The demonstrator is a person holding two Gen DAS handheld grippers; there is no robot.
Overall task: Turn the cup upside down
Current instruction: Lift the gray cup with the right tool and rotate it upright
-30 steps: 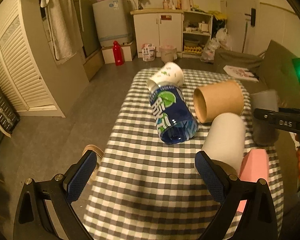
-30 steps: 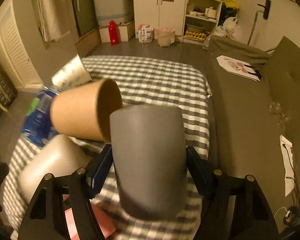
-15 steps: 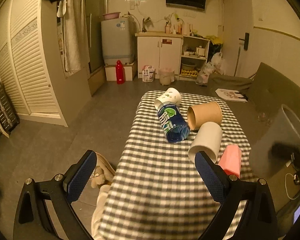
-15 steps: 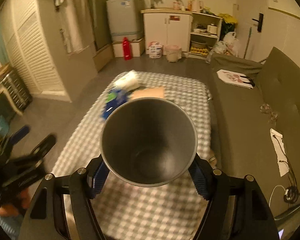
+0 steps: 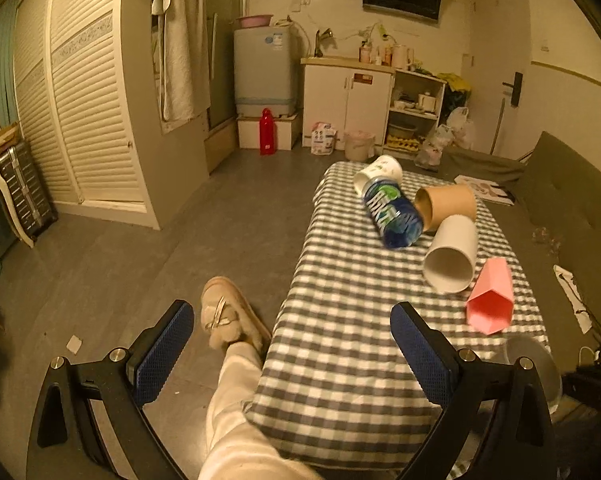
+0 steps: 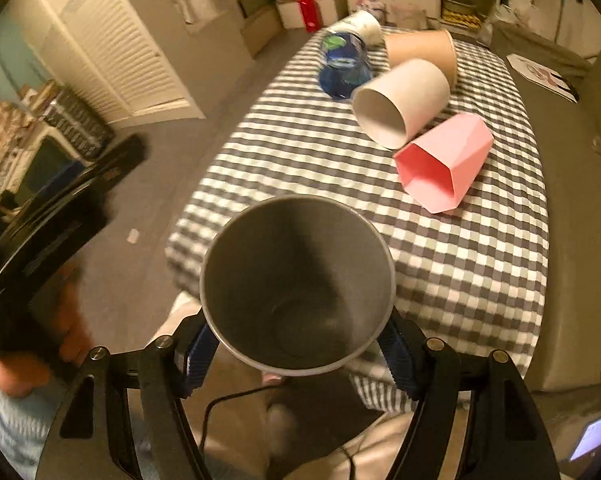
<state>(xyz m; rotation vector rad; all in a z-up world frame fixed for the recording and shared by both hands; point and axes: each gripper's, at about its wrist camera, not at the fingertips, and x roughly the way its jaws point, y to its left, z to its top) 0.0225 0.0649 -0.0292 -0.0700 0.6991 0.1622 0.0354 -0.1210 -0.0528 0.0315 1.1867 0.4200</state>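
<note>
Since 0.5 s ago: the right claw (image 6: 296, 350) has pulled back toward the near edge of the bench (image 6: 480, 248), and the grey smooth-walled tapered cup (image 6: 296, 280) it carries now has its mouth toward the camera, over the bench's near corner. The left claw (image 5: 296, 356) has drifted left, off the bench edge, above the floor.

Left to right on the checked cloth: a blue-labelled plastic bottle (image 6: 342, 68) on its side, a white paper cup with print (image 6: 362, 24) behind it, a plain white cylindrical cup (image 6: 400, 102) lying mouth-forward, a tan paper cup (image 6: 424, 54) behind that, and a pink faceted cup (image 6: 444, 162), also lying down.

Hidden or unclear: the grey cup's base and outer wall are blocked by its own rim. In the left view only a blurred rim (image 5: 534, 364) shows.

Pose: left claw's blue pads stand wide apart, holding nothing. Right claw's pads press both sides of the grey cup.
</note>
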